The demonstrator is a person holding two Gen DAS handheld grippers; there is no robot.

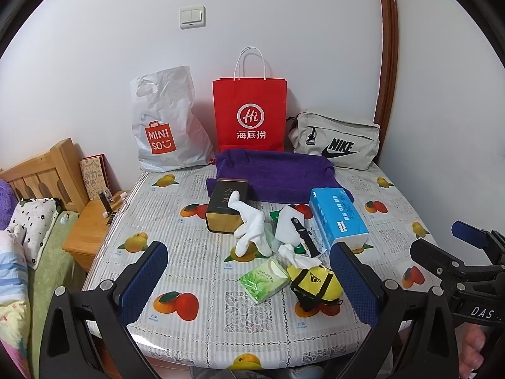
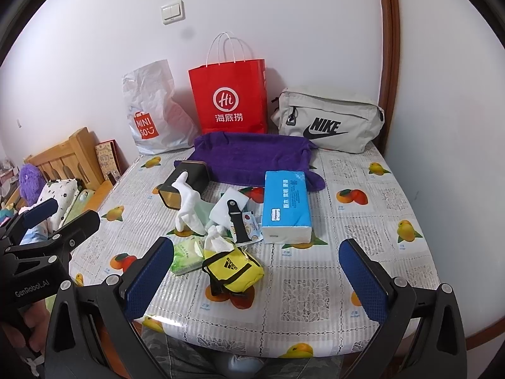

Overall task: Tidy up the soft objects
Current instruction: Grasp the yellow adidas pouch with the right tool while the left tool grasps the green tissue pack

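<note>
Both my grippers, left and right, hang wide and empty over the near table edge, since the small yellow fabric pouch, green tissue pack and white glove sit mid-table, untouched.

yellow pouch and green tissue pack between spread left gripper pads
</note>
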